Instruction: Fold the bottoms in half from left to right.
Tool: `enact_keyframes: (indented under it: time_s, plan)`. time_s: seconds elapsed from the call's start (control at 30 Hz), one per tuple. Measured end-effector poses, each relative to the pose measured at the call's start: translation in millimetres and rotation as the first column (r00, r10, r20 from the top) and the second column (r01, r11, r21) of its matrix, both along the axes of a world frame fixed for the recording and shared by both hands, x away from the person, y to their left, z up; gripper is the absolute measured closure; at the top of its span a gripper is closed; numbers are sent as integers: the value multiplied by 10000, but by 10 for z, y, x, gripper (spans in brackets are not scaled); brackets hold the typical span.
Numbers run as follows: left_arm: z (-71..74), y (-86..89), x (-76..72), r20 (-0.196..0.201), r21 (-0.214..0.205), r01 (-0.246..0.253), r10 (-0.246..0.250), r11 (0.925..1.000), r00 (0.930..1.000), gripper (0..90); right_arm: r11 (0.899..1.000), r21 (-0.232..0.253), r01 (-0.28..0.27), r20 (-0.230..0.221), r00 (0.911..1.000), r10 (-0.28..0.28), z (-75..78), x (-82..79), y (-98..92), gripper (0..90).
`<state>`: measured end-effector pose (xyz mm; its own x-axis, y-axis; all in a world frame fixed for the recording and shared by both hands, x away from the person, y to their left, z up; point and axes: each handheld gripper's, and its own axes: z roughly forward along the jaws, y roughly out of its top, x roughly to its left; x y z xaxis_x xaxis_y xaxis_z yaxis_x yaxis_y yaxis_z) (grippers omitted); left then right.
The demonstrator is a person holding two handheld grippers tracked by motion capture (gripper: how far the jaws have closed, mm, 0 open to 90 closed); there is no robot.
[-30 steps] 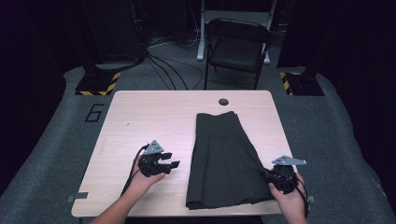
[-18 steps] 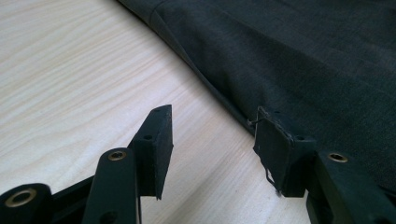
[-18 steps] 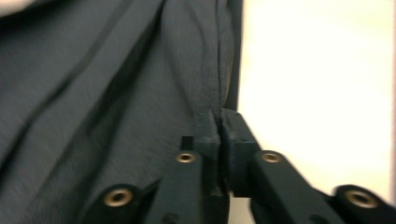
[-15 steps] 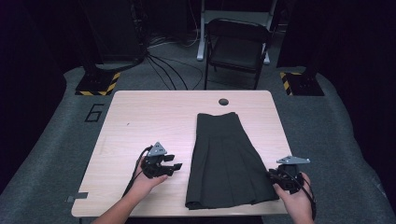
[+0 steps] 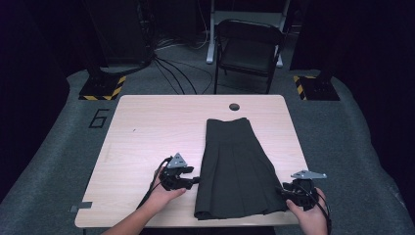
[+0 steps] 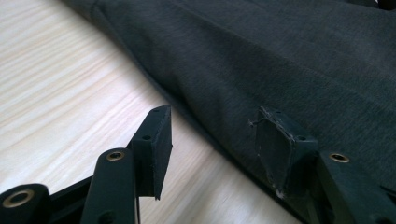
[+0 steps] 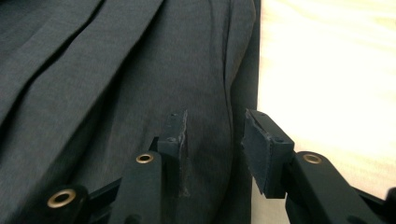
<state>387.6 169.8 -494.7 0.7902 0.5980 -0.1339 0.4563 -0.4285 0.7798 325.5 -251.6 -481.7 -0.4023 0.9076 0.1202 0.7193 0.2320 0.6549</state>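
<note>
Dark pleated skirt (image 5: 238,169) lies flat on the wooden table (image 5: 147,132), right of centre, waistband toward the far edge, hem toward the person. Left gripper (image 5: 188,181) sits low at the skirt's left side edge near the hem; in the left gripper view (image 6: 215,140) its jaws are apart, one over bare wood and the other over the cloth, the edge running between them, nothing clamped. Right gripper (image 5: 288,192) is at the hem's right corner; in the right gripper view (image 7: 215,149) its jaws are also apart, straddling the right side edge, no grip yet. Judgement: one tool on each side near the hem suggests a paired pinch, probably to lift or fold the hem end. Empty folding chair (image 5: 249,49) stands beyond the table.
</note>
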Motion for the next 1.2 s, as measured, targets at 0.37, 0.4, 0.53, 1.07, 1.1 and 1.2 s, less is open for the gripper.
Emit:
enact_keyframes:
  time_s: [0.37, 0.4, 0.53, 1.07, 1.1, 1.2]
  plan:
    - [-143, -321, 78, -454, -310, 166, -180, 9994, 9988, 451, 9984, -316, -466, -527, 9976, 449, -94, -67, 40, 873]
    - [-159, -344, 84, -429, -247, 167, -177, 9996, 9989, 451, 9984, -316, -466, -527, 9976, 449, -94, -67, 40, 873]
    - [-187, -383, 100, -478, -14, 215, -216, 9998, 9986, 447, 9913, -1269, 336, 243, 9992, -308, 12, -109, -61, 881]
    - [-27, -402, 463, 54, -292, -863, 865, 9958, 9962, 439, 9975, -709, -27, -391, 9992, -1, -158, -75, -82, 749]
    - [-17, -404, 512, 64, -289, -918, 921, 9954, 9957, 439, 9979, -648, -14, -282, 9996, -5, -156, -77, -85, 734]
    - [-6, -435, 658, 63, -296, -1296, 1298, 9911, 9915, 438, 9983, -588, 30, -318, 9995, -48, -151, -80, -70, 722]
